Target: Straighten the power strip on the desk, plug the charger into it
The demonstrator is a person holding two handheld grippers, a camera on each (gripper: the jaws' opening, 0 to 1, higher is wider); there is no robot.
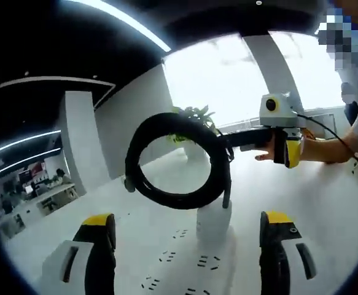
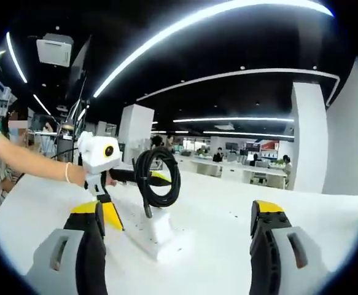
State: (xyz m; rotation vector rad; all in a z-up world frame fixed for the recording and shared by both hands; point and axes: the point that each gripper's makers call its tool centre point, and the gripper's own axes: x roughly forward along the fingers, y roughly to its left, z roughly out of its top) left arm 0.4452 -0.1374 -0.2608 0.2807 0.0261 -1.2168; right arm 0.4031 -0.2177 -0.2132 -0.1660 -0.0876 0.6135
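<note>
A white power strip (image 1: 185, 270) lies on the white desk just ahead of my left gripper (image 1: 188, 219), socket slots facing up. A white charger block (image 1: 214, 222) stands on it, and its black cable, wound into a coil (image 1: 179, 161), rises above it. My left jaws are wide apart with nothing between them. My right gripper (image 1: 231, 144) comes in from the right at the coil's far edge. In the right gripper view, the coil (image 2: 158, 178), the charger (image 2: 157, 224) and the strip (image 2: 166, 246) lie ahead of my open right gripper (image 2: 182, 212). My left gripper (image 2: 161, 178) sits behind the coil.
A hand and forearm (image 1: 326, 147) hold the right gripper, and a forearm with a bracelet (image 2: 31, 161) holds the left one. A potted plant (image 1: 194, 118) stands at the desk's far edge by the window. White desk surface (image 2: 228, 203) spreads around the strip, with office desks beyond.
</note>
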